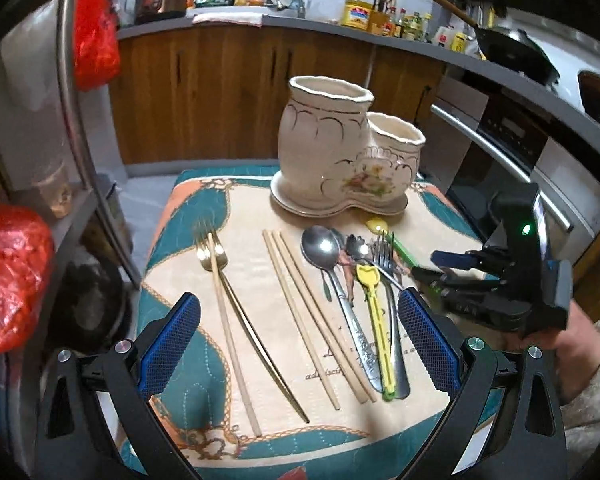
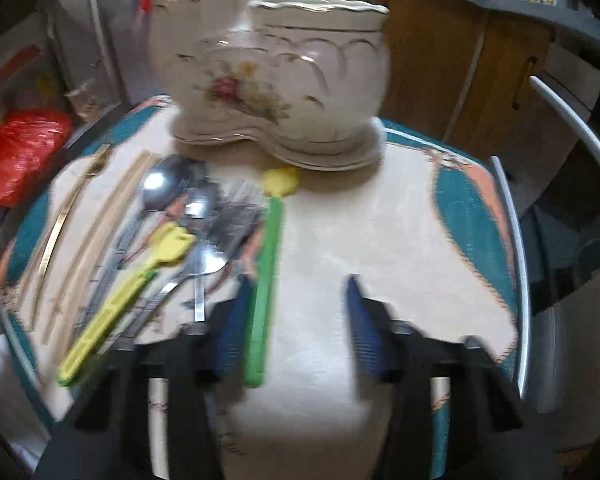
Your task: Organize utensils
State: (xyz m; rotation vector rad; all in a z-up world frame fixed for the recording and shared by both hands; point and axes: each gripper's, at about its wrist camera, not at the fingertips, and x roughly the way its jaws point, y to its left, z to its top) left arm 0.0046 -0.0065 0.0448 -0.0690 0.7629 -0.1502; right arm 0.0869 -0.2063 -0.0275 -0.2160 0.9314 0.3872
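Right wrist view: right gripper [image 2: 296, 320] not yet pinching green-handled utensil [image 2: 266, 272], touching one pad only.
Left gripper [image 1: 300, 344]: spread, empty.
Technique: close squarely, lift clear of forks, toward ceramic holder [image 2: 276, 76].

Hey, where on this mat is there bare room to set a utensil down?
Free: the strip between the gold fork and the chopsticks, and the mat right of the green-handled utensil, below the ceramic holder. Crowded: the pile around the steel spoon and yellow utensil.
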